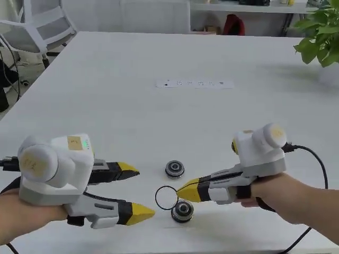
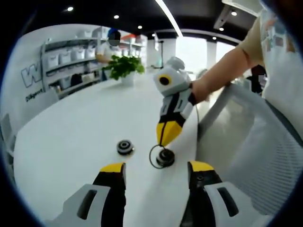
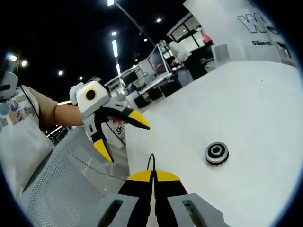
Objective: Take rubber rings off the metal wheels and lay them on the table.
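Two metal wheels lie near the table's front edge: one [image 1: 175, 169] farther back, one [image 1: 182, 210] closer to me. My right gripper [image 1: 180, 189] is shut on a thin black rubber ring [image 1: 155, 197], holding it just above and left of the near wheel. In the right gripper view the ring [image 3: 151, 161] stands edge-on above the shut right gripper [image 3: 152, 174], with a wheel [image 3: 217, 153] to the right. My left gripper [image 1: 139, 191] stands open with nothing in it, left of the wheels. In the left gripper view, the left gripper [image 2: 157, 166] faces the near wheel [image 2: 165, 158] and the ring [image 2: 150, 158].
A white power strip [image 1: 194, 83] lies mid-table. A green plant [image 1: 320, 39] stands at the far right and an office chair [image 1: 42, 26] at the far left. The white table [image 1: 106, 95] stretches wide behind the wheels. A black cable [image 1: 312, 159] trails from the right gripper.
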`<state>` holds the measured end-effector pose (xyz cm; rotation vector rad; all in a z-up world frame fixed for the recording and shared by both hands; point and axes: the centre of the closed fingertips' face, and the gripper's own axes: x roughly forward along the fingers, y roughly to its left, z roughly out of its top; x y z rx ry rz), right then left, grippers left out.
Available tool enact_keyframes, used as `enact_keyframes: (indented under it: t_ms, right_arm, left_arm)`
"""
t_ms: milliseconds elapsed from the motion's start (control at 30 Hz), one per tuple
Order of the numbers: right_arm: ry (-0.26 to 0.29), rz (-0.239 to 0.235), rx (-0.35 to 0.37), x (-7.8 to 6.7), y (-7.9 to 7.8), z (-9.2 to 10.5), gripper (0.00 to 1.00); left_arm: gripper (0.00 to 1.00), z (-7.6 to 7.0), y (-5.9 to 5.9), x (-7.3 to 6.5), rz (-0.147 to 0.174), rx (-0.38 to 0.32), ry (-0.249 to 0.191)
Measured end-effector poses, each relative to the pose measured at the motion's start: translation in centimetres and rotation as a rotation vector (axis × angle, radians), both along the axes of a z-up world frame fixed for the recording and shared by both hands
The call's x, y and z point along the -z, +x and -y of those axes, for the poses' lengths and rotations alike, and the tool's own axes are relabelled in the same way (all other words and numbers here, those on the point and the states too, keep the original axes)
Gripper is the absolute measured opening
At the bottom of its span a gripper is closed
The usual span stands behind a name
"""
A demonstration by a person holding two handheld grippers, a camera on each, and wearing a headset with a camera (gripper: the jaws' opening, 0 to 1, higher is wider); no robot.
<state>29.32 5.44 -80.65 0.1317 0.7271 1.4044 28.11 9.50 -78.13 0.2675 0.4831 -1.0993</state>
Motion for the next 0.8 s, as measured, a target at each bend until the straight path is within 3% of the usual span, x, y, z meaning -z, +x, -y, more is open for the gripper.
enact_keyframes:
  t_ms: [100, 600, 800]
  right_arm:
    - [-0.001, 0.003, -0.003, 0.0, 0.1, -0.6, 0.00]
    - [-0.043, 0.021, -0.019, 1.5, 0.2, -2.8, 0.00]
    - [-0.079, 0.048, -0.014, 2.5, 0.4, -3.0, 0.00]
  left_arm:
    - [0.56, -0.3, 0.0, -0.1, -0.017, -0.024, -0.025]
    - [0.59, -2.1, -0.2, 0.0, -0.010, -0.061, -0.011]
    - [0.59, -2.5, -0.4, 0.3, -0.013, -0.056, 0.002]
